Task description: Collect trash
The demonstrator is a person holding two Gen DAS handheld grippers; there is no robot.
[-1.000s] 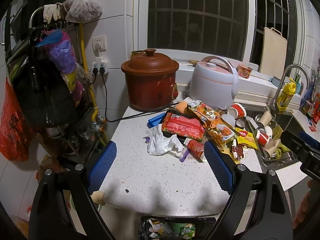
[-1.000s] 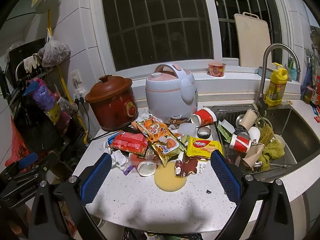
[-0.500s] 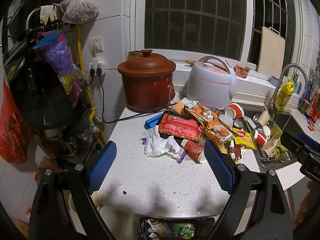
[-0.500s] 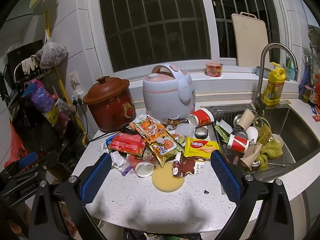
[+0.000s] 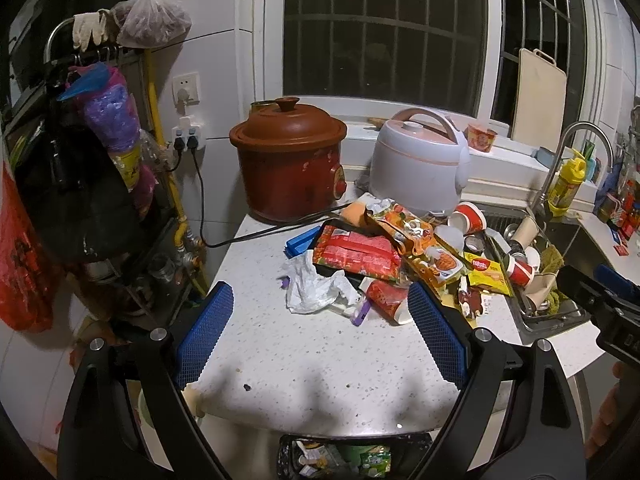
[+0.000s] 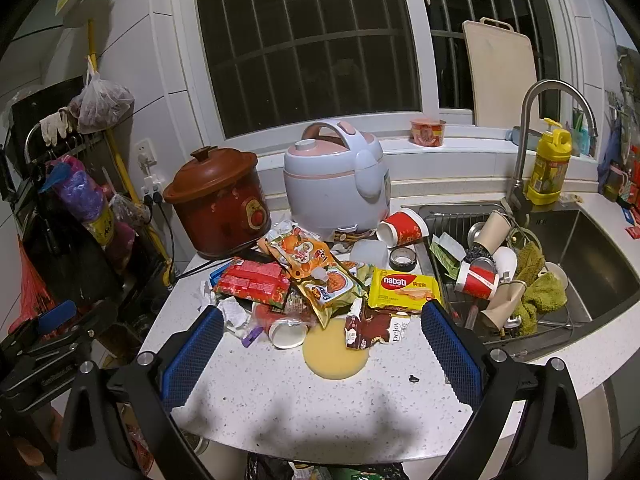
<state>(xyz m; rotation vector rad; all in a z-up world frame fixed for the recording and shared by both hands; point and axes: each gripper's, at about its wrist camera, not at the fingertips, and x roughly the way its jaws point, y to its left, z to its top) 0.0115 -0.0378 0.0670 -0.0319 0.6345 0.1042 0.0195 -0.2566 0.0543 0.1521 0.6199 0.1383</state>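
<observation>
A: Gripper state, quick?

B: Left gripper (image 5: pixel 320 332) spread wide, nothing between the pads, hovering over the near bare part of the tabletop (image 5: pixel 304 368). Right gripper (image 6: pixel 318 354) also spread and empty, tilted down at the pile.

A: Where's the trash?

B: Heaped mid-tabletop, in front of the brown crock pot (image 5: pixel 288 168) and the rice cooker (image 6: pixel 336 188). Crumpled white paper (image 5: pixel 314 288) on the left near edge of the heap, red snack pack (image 6: pixel 252 284) behind it, orange pouches (image 6: pixel 308 260) on top, yellow wafer pack (image 6: pixel 404 286) to the right, tipped cup (image 6: pixel 286 332) and brown wrapper (image 6: pixel 370 328) nearest. More paper cups (image 6: pixel 478 280) are over in the sink rack.

A: That pale yellow disc?

B: Yellow puddle (image 6: pixel 335 358), touching the brown wrapper. Spill or lid, can't tell.

A: Why hold back at the edge?

B: Probably lining up. Trash bin (image 5: pixel 348 458) sits right below the near edge, so anything grabbed drops straight down. White paper looks like the left's easiest first pick.
</observation>
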